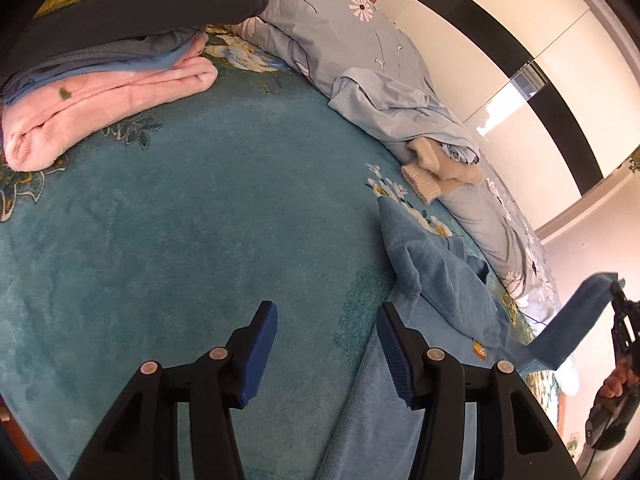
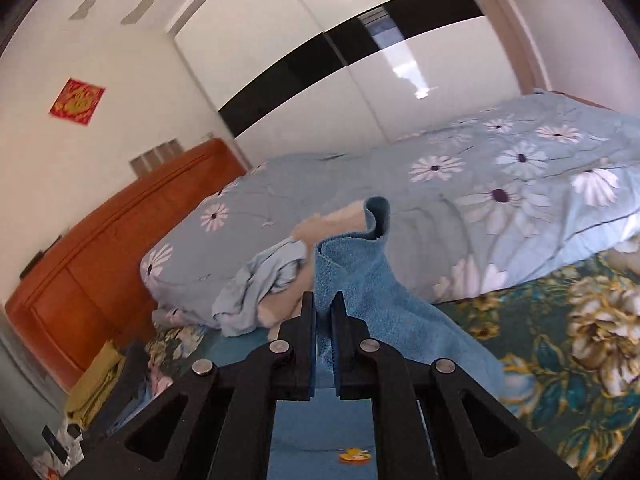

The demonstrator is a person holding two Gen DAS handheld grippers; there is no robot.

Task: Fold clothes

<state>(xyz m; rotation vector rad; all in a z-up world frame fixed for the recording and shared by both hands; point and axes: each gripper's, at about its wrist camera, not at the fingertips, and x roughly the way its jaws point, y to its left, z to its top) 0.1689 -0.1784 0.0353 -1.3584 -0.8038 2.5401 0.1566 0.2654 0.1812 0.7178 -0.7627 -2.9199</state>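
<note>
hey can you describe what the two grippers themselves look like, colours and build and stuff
Both are alike. The left gripper has black plastic linkage arms with triangular cutouts, round silver pivot pins, and dark blue ribbed pads on its fingers. The right gripper shows the same black frame, silver pins and blue pads. No cables or markings show. The person's hand appears bare-skinned in the left wrist view.

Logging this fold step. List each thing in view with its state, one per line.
left gripper: open, empty, above the bed.
right gripper: shut on the blue towel.
blue towel: unfolded, rumpled, one end lifted.
folded stack: folded, piled on the bed.
floral quilt: bunched along the bed's far side.
cream socks: loose, against the quilt.
</note>
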